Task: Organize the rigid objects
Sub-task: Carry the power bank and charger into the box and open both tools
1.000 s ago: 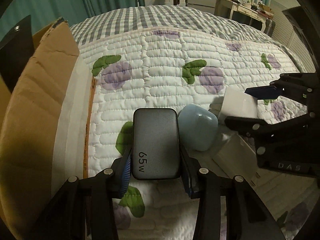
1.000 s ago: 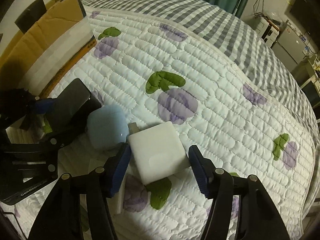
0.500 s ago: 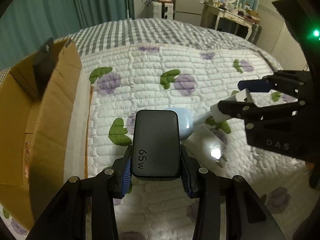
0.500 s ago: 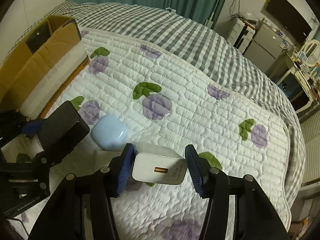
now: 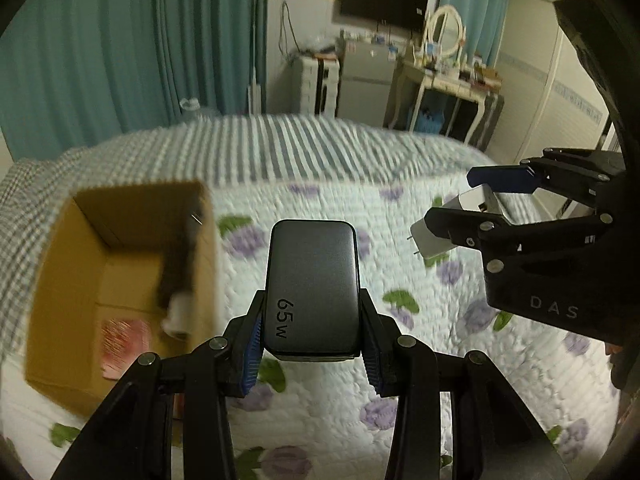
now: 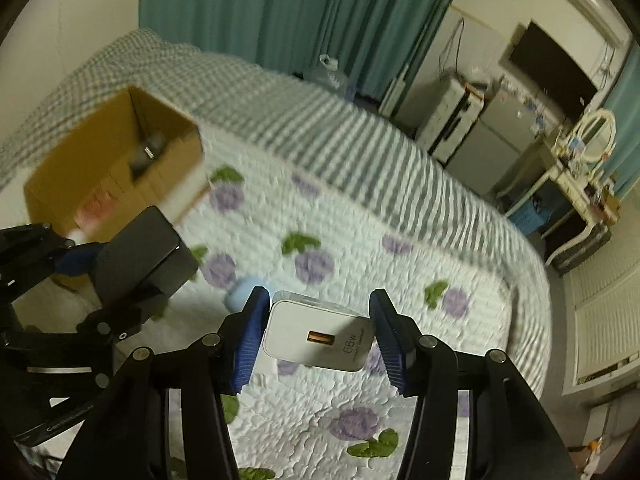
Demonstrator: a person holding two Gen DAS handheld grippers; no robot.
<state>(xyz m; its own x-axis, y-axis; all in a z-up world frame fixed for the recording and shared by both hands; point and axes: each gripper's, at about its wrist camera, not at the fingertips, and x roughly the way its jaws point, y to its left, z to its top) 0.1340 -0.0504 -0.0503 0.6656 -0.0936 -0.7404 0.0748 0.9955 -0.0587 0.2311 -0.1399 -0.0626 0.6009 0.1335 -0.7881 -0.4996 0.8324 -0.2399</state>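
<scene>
My left gripper (image 5: 312,344) is shut on a dark grey 65W charger (image 5: 313,288) and holds it high above the quilted bed. My right gripper (image 6: 318,334) is shut on a white 66W charger (image 6: 320,336), also lifted; it shows in the left wrist view (image 5: 452,226) at the right. The open cardboard box (image 5: 116,264) lies on the bed, left of the left gripper, with a dark item and a red packet inside. In the right wrist view the box (image 6: 108,160) is at the upper left, beyond the left gripper (image 6: 92,258). A pale blue case (image 6: 242,290) lies on the quilt.
The white quilt with purple flowers (image 6: 360,248) covers the bed, with a grey checked blanket (image 5: 280,148) at the far end. Teal curtains, cabinets and a vanity table (image 5: 444,76) stand beyond the bed.
Both grippers have risen well above the bed with their chargers. The view has tilted up, and the box's open inside now shows. The blue case stays on the quilt.
</scene>
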